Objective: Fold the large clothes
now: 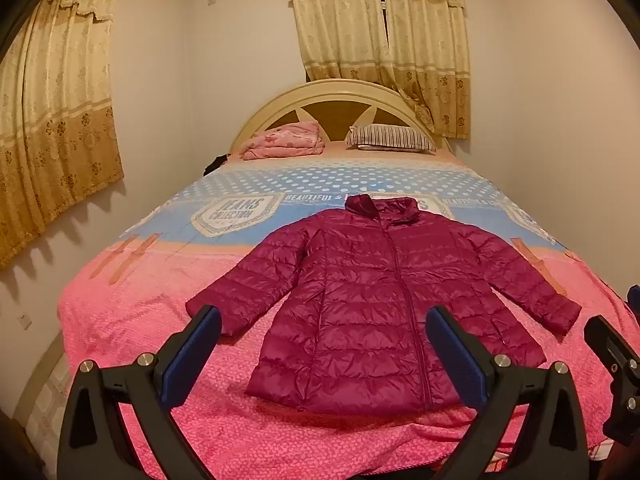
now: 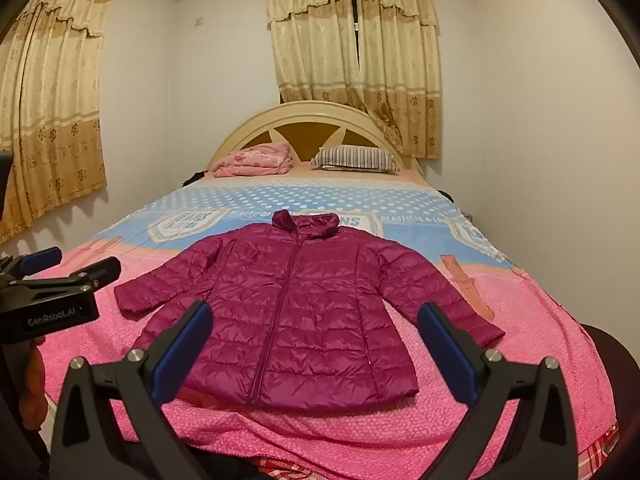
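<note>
A magenta quilted puffer jacket (image 1: pixel 372 296) lies flat and zipped on the bed, collar toward the headboard, both sleeves spread out; it also shows in the right wrist view (image 2: pixel 304 312). My left gripper (image 1: pixel 324 320) is open and empty, held above the near end of the bed before the jacket's hem. My right gripper (image 2: pixel 316 316) is open and empty, also short of the hem. The left gripper shows at the left edge of the right wrist view (image 2: pixel 72 264), and the right gripper at the right edge of the left wrist view (image 1: pixel 620 320).
The bed cover (image 1: pixel 132 320) is pink near me and blue with dots farther back. A folded pink blanket (image 1: pixel 284 142) and a striped pillow (image 1: pixel 390 138) lie by the headboard (image 1: pixel 340 96). Walls and curtains (image 1: pixel 52 120) flank the bed.
</note>
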`<action>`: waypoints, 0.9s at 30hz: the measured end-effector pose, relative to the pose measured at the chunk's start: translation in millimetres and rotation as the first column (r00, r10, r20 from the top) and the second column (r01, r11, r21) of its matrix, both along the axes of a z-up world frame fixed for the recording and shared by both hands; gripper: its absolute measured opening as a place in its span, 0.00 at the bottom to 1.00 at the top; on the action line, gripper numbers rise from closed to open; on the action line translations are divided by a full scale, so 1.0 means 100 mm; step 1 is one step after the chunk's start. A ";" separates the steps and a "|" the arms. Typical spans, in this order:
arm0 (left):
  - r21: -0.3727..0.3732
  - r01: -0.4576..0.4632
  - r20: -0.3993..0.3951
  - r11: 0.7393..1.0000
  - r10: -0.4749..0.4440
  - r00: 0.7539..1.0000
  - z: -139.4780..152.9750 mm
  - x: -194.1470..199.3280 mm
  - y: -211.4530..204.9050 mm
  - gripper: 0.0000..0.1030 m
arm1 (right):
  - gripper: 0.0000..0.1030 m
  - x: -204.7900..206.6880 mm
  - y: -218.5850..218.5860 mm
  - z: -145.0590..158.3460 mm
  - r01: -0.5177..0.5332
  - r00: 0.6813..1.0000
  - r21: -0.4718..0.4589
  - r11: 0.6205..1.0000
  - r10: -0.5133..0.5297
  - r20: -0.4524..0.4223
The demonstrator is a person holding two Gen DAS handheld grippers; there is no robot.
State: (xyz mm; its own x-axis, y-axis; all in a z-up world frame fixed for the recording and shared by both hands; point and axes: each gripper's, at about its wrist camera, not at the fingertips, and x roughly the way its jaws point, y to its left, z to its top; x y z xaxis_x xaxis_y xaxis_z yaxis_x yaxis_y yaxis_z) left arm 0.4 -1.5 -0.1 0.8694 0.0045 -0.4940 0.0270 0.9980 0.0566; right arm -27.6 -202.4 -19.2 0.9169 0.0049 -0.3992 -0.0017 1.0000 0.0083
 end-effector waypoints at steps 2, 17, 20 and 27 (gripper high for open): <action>-0.007 0.004 0.004 1.000 -0.004 1.000 0.00 0.00 0.00 0.99 | 1.00 0.00 0.00 -0.01 0.001 1.000 -0.009 1.000 -0.001 0.008; -0.032 -0.004 0.006 0.999 0.004 1.000 0.01 0.02 0.05 0.99 | 1.00 0.02 -0.03 -0.02 0.003 1.000 -0.005 1.000 -0.003 0.003; -0.035 -0.007 0.001 0.999 0.007 1.000 0.03 0.03 0.07 0.99 | 1.00 0.02 -0.03 -0.02 0.000 1.000 -0.008 1.000 0.000 0.000; -0.034 -0.011 0.004 0.999 0.011 1.000 0.06 0.04 0.07 0.99 | 1.00 0.04 0.02 -0.04 -0.004 1.000 -0.002 1.000 0.004 0.000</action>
